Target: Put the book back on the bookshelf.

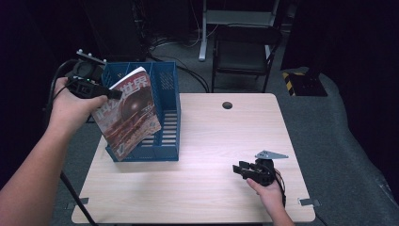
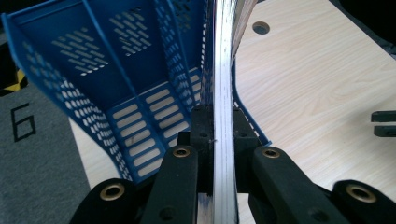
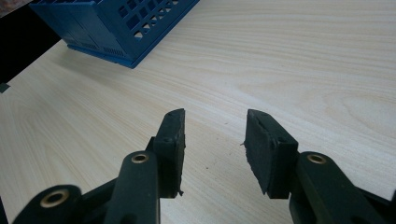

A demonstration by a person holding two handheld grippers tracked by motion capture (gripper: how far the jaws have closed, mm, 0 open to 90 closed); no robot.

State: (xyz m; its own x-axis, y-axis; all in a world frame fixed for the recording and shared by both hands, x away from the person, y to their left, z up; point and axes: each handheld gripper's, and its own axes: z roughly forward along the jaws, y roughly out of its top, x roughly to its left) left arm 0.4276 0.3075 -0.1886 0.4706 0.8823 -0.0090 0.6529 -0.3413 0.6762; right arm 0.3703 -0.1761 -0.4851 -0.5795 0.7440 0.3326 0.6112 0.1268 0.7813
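While magazine (image 1: pixel 129 115) is clamped edge-on between jaws of left gripper (image 2: pixel 219 135), it is held tilted over blue file rack (image 1: pixel 165 84), lower corner at front slot, likely for slotting in upright. Right gripper (image 3: pixel 215 140) is parked low over table (image 1: pixel 207 136), jaws apart, nothing held, well clear of rack, presumably to stay out of way.

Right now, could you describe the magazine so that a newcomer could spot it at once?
Find the blue file rack at the wooden table's left edge. Tilted in its open front stands the magazine, pinched by the left gripper; its glossy reddish-brown cover is the sole printed thing.
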